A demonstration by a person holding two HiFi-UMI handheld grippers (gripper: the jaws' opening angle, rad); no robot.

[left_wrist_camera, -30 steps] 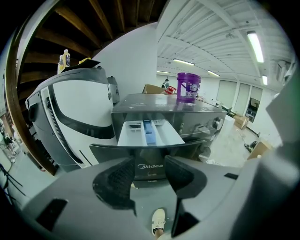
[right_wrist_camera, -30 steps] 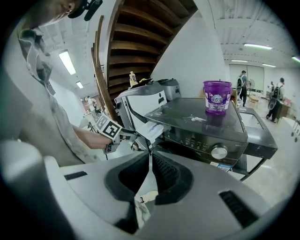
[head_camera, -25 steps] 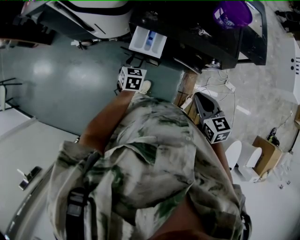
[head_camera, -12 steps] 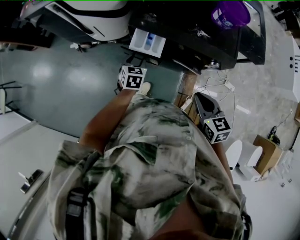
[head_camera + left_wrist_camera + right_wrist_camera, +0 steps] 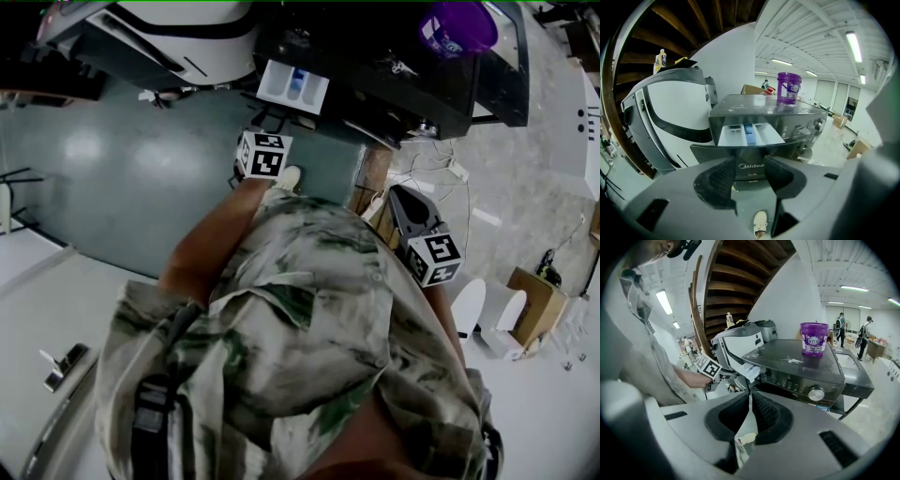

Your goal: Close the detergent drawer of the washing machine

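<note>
Detergent drawer (image 5: 750,135) wide open, left gripper (image 5: 749,174) lined up on it

It juts from the top left corner of the washing machine (image 5: 797,123) front. Left jaws are spread and empty, probably squared up for a push. Right gripper (image 5: 750,414) hangs back, jaws pressed together on nothing.

Left gripper (image 5: 749,169) held out ahead with its jaws apart; right gripper (image 5: 749,397) kept close with its jaws together.
The left forearm (image 5: 208,242) is bare and stretched forward from the shirt sleeve, carrying its gripper out in front of the body with nothing between the jaws. The right gripper sits nearer the torso at the person's right side and points forward, its jaw tips touching and empty.
</note>
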